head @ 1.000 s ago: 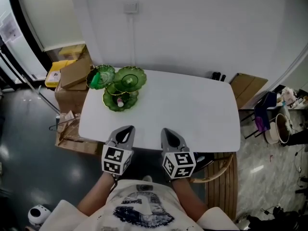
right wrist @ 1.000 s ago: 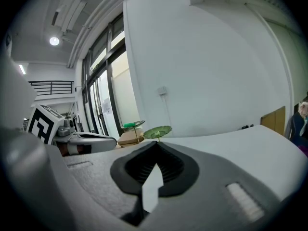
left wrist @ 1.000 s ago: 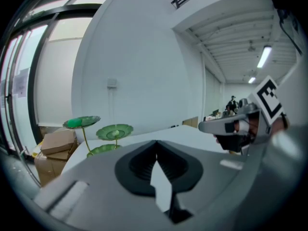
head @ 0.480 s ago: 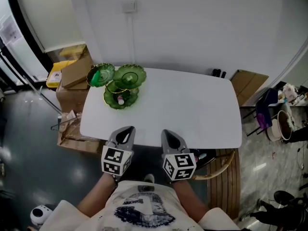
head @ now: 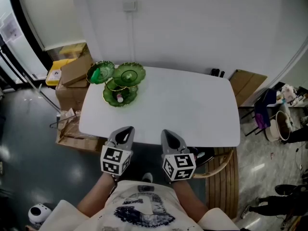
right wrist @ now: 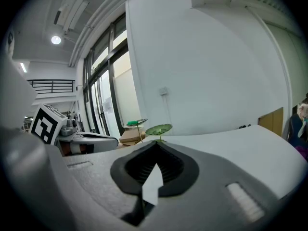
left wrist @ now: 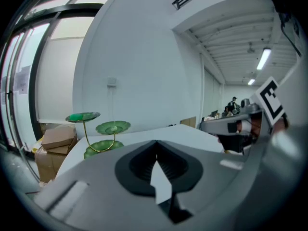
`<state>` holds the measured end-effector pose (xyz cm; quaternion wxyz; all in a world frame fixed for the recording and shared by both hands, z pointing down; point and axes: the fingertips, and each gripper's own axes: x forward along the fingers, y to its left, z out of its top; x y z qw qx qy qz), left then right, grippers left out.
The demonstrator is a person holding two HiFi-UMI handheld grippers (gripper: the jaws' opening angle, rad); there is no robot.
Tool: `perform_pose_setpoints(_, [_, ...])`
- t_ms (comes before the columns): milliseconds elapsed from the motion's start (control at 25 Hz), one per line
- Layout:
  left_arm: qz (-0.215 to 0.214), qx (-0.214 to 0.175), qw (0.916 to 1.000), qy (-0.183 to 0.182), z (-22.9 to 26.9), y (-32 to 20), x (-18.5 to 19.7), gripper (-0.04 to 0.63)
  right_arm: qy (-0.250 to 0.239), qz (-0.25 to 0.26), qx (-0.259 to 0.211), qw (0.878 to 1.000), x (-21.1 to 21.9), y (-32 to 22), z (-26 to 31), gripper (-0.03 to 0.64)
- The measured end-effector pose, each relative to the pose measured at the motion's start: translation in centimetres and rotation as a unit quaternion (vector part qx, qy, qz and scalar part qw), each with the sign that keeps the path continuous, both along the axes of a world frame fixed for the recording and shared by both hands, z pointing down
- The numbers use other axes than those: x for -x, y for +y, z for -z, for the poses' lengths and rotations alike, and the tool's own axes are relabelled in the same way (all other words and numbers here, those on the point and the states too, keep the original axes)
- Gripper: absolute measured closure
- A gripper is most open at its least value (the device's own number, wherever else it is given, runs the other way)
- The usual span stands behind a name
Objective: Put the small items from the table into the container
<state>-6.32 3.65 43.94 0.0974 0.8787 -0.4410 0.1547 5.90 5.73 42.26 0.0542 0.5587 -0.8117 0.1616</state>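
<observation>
Green tiered stand (head: 130,76) | white table (head: 192,105) corner | small item (head: 119,98), lowest tier

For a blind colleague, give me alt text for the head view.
A person holds the left gripper and right gripper, both shut, at the near edge of a white table. A green tiered stand sits at the far left corner, a small item in its lowest dish.

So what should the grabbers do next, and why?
Probably ease the left gripper toward the green tiered dish, opening its jaws: it and the right gripper sit shut and empty at the white table's near edge, and the only small item visible lies in its lowest tier.
</observation>
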Motion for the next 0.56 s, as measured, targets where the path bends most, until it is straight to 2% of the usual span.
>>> perform_pose_setpoints(560, [-0.01,0.002,0.9999,0.007,-0.07,-0.17,-0.42,0.604,-0.001,-0.011,0.0,1.0,-0.35,0.18,0.01,0.62])
